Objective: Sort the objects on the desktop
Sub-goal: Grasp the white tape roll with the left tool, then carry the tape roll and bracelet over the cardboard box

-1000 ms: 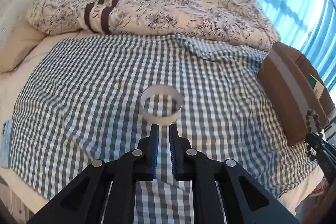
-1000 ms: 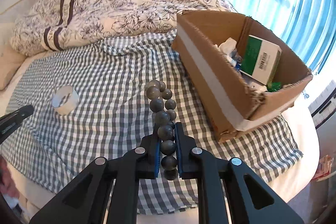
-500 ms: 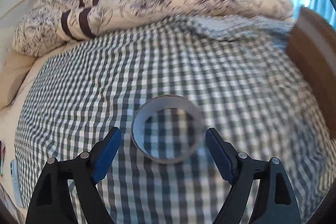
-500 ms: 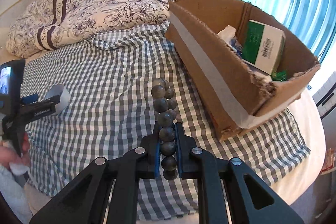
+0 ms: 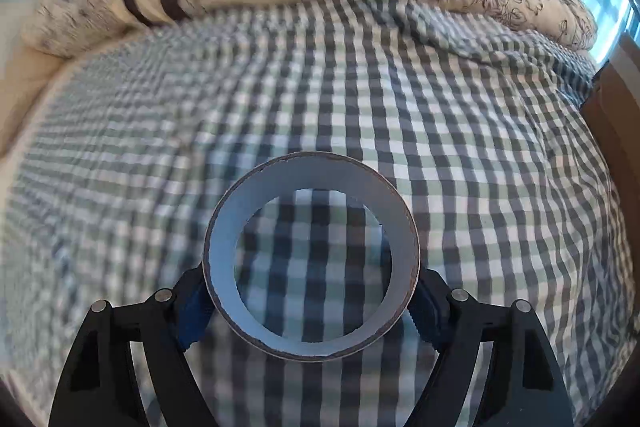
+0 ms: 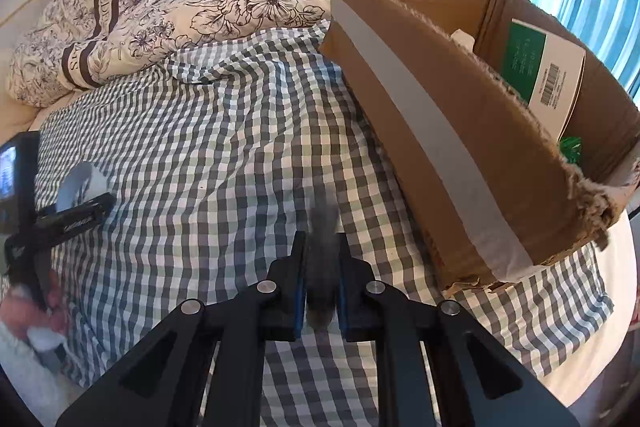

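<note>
Right wrist view: right gripper (image 6: 322, 281) fingers pinching motion-blurred beads (image 6: 322, 247); left gripper (image 5: 311, 301) fingers flanking tape ring (image 5: 310, 187), contact unclear.

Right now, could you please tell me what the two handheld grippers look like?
Both match: the left gripper and right gripper have matte black angular linkage arms with triangular cut-outs, round silver rivets at the joints, and blue ribbed pads inside the fingers. The left one's side carries small white lettering, unreadable here.

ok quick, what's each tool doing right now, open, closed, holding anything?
Left tool: closed around the tape ring, pads on both sides.
Right tool: closed on the bead bracelet, blurred by motion.
</note>
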`<state>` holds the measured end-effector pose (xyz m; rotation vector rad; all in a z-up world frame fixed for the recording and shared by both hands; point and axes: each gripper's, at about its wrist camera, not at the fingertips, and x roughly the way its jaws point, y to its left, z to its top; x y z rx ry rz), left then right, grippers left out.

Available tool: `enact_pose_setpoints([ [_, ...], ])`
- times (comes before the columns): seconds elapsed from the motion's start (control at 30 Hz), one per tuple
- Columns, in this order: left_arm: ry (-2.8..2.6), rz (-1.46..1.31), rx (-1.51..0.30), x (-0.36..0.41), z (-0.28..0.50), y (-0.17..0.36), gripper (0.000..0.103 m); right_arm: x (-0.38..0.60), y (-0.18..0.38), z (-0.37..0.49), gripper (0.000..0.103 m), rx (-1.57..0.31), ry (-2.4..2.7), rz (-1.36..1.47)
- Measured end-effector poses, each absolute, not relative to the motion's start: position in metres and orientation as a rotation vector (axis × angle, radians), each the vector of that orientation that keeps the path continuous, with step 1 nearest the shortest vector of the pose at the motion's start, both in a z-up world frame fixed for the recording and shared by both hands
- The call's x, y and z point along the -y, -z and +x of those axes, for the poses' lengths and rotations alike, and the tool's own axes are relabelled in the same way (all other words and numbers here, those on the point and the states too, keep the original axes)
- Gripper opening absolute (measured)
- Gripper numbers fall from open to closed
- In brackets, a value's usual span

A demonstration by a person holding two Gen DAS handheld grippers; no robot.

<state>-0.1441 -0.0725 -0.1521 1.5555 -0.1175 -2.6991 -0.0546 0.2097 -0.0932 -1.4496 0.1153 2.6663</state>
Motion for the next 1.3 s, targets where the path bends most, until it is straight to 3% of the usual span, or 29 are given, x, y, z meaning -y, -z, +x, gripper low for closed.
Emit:
enact_pose_setpoints([
  [0.33,2.870,1.321,0.161,0.035,-0.053,0.058,0.083,-0.196,0.052,-0.029,0.011,-0.159,-2.750,-1.413],
  [0.6,2.981,1.310,0.199,0.005,-0.028,0.037,0.083,-0.196,0.017,-0.003,0.011,-0.170,-2.797,-1.328],
  [0.87,3.032,1.296,0.280,-0.030,-0.025,0.016,0.083,-0.218,-0.014,0.001,0.011,-0.208,-2.822,-1.272],
  [1.13,3.307,1.183,0.298,-0.128,-0.055,-0.060,0.083,-0.298,-0.100,-0.017,0.011,-0.223,-2.830,-1.012],
  [1.3,3.411,1.240,0.278,-0.203,-0.088,-0.067,0.083,-0.363,-0.092,-0.050,0.011,-0.272,-2.759,-1.043],
])
